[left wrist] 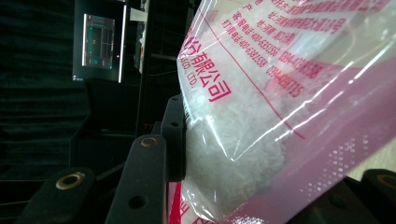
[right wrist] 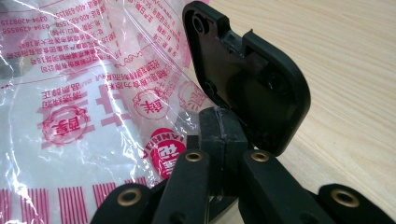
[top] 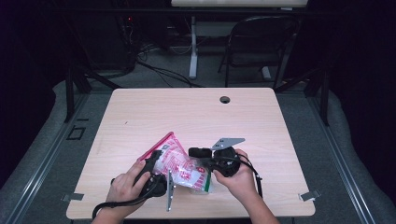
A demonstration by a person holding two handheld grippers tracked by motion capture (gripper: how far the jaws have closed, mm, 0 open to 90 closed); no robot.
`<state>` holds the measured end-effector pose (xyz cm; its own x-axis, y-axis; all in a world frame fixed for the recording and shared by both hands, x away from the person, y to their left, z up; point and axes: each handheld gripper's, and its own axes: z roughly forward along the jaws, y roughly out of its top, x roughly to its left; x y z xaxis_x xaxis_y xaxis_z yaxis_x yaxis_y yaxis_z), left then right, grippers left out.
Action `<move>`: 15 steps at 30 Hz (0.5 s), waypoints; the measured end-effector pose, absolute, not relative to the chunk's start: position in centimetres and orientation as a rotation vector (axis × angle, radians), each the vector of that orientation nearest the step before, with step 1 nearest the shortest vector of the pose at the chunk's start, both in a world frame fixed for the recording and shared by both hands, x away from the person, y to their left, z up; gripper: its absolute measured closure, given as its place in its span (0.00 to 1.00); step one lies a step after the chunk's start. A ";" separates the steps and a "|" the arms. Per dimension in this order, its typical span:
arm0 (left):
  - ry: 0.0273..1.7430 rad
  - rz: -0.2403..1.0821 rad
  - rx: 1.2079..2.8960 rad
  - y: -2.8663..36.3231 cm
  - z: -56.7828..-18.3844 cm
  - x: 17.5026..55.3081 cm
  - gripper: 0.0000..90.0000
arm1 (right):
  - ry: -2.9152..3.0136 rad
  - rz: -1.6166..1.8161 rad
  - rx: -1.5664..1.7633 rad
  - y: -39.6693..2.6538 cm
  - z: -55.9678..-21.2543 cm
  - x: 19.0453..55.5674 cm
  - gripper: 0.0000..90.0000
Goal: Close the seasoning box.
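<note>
Lying near the front edge of the table (top: 196, 107), the clear bag (top: 180, 163) with red print holds white crystals. The left gripper (top: 156, 175) has its fingers clamped on the bag's left side. At the bag's right edge, the right gripper (top: 208, 156) has fingers pressed together, pinching the plastic.

Clear plastic bag (top: 180, 164) with red print, holding white crystals, tilted above table.
</note>
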<state>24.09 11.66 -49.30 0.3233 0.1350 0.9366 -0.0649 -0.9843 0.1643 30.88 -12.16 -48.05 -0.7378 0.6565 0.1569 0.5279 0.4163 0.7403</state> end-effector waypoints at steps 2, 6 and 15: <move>0.058 1.743 2.408 11.6 -49.3 24.1 0.75 | 2.507 1.224 1.057 -12.1 -48.0 30.9 1.00; 0.046 1.752 2.406 11.6 -49.2 24.1 0.75 | 2.505 1.224 1.053 -12.2 -48.0 30.9 1.00; 0.027 1.776 2.407 11.3 -48.9 24.1 0.75 | 2.496 1.227 1.060 -12.3 -48.0 30.9 1.00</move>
